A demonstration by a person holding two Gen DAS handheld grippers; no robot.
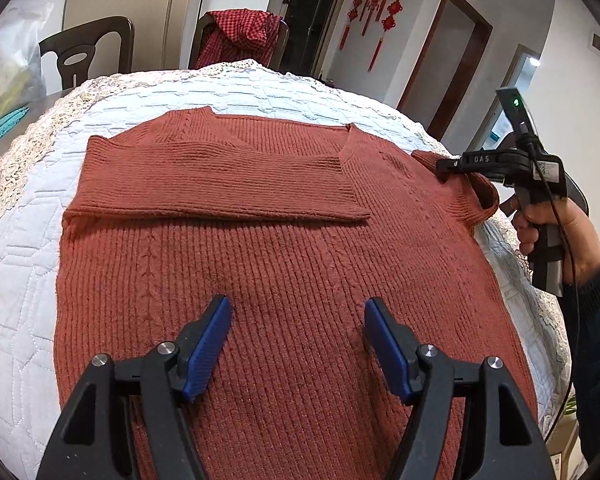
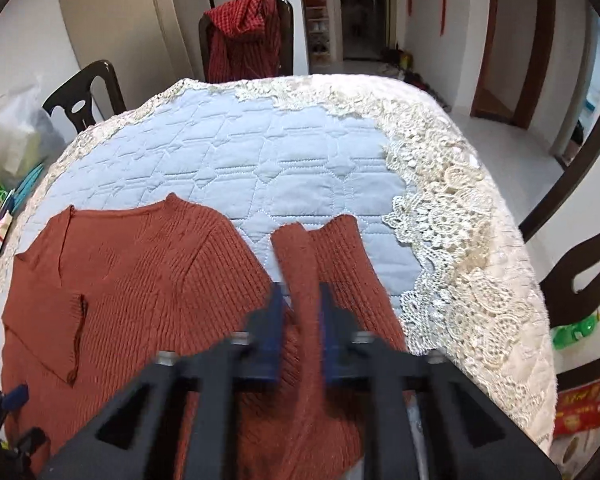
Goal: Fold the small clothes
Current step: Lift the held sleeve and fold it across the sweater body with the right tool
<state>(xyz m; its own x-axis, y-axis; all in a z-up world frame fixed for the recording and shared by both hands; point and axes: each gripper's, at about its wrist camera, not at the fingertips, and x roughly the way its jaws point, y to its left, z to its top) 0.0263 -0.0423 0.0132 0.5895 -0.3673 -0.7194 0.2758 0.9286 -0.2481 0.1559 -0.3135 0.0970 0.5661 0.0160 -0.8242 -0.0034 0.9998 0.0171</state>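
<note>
A rust-red knit sweater (image 1: 284, 248) lies flat on the quilted table cover (image 1: 20, 264). Its left sleeve (image 1: 216, 184) is folded across the chest. My left gripper (image 1: 298, 316) is open and empty, hovering over the sweater's lower body. My right gripper (image 2: 300, 312) is shut on the right sleeve (image 2: 300, 280), pinching a ridge of knit near its cuff and lifting it off the cover (image 2: 260, 168). In the left wrist view the right gripper (image 1: 446, 166) shows at the sweater's right shoulder side, held by a hand.
Lace trim (image 2: 452, 208) edges the cover. Dark wooden chairs stand around the table: one with a red checked cloth (image 1: 240, 36), one at the back left (image 1: 88, 52), one at the right (image 2: 580, 200). Bags and clutter (image 2: 16, 148) sit at the left.
</note>
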